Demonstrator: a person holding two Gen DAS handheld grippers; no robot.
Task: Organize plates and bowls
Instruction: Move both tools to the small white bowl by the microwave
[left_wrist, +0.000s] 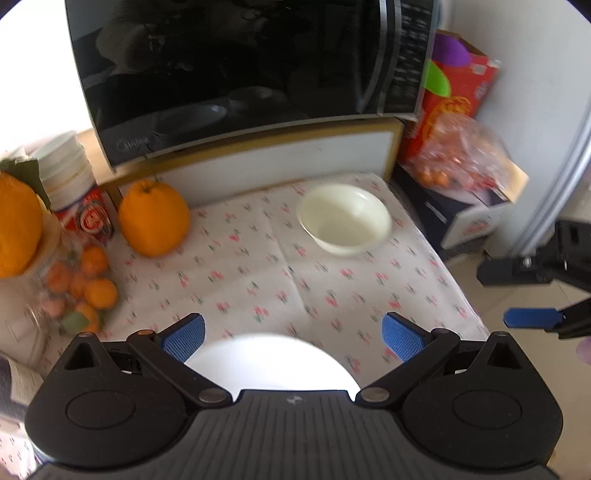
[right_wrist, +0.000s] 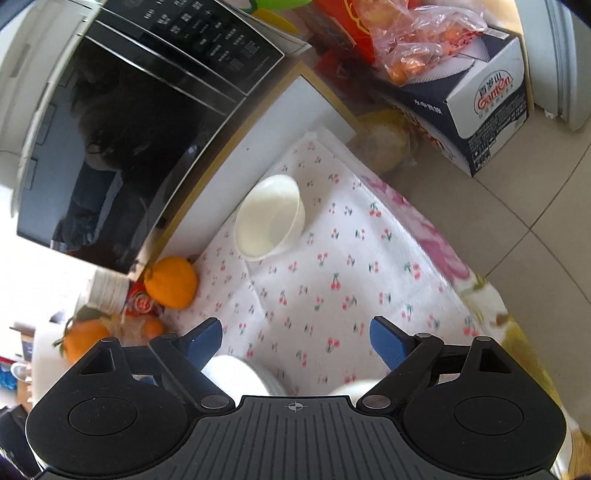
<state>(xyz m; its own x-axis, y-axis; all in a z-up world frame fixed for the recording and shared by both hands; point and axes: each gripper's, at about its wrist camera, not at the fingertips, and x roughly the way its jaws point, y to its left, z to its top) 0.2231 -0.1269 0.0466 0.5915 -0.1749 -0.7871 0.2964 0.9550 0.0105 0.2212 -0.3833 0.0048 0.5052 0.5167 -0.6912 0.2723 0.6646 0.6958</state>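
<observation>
Clutter rings the cloth (left_wrist: 266, 266): a microwave (left_wrist: 236, 70) stands behind the far edge, a large orange (left_wrist: 153, 221) and a jar of small oranges (left_wrist: 70, 291) sit at the left, and boxes with a bag of fruit (left_wrist: 461, 155) at the right, leaving the bowl (left_wrist: 345, 219) free-standing at the far right of the cloth. Left gripper (left_wrist: 293, 338) is wide open and holds nothing, above a plate (left_wrist: 273, 363) at the near edge. Right gripper (right_wrist: 295, 343), likewise wide open and empty, shows in its own view a second white dish (right_wrist: 351, 391) at near right and floor tiles (right_wrist: 535, 206) beyond the cloth, neither visible from the left.
</observation>
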